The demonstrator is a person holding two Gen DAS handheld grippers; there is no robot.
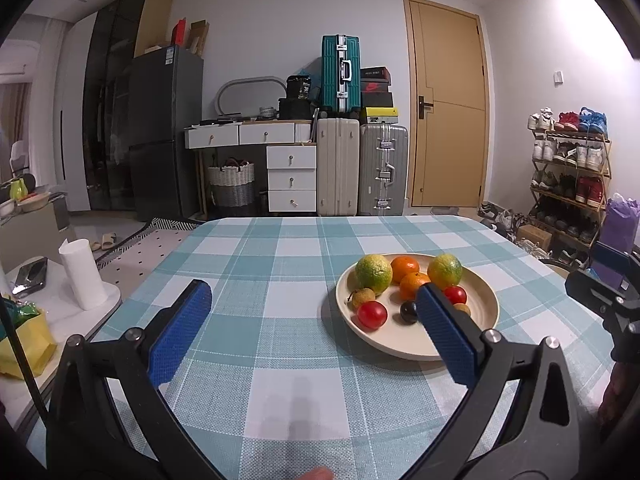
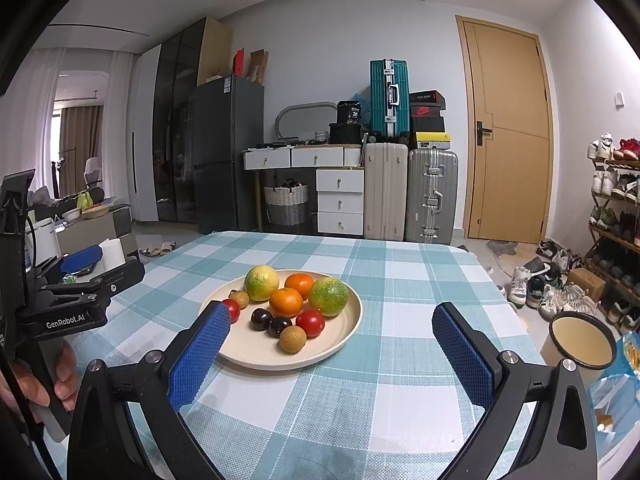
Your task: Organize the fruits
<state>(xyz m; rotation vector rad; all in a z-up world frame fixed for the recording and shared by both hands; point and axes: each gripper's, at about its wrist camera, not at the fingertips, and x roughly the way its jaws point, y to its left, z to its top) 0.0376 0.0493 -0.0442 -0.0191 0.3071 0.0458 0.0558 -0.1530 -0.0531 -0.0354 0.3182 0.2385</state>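
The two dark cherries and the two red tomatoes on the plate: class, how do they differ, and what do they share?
Colour: the dark cherries are near-black, the red tomatoes bright red. Size: the cherries look slightly smaller than the tomatoes. Placement: the cherries lie side by side touching, while one tomato sits by them and the other lies apart at the plate's left rim. Shared: all are small, round, glossy, and lie loose on the plate.

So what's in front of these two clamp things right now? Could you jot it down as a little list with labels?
surface: table under a teal and white checked cloth
dish: round cream plate, holding all the fruit
large fruit: two green-yellow citrus, two oranges
small fruit: two red cherry tomatoes, two dark cherries, two brown longans
left gripper: open, holding nothing
right gripper: open, holding nothing
nearby: cream mug off the table's right
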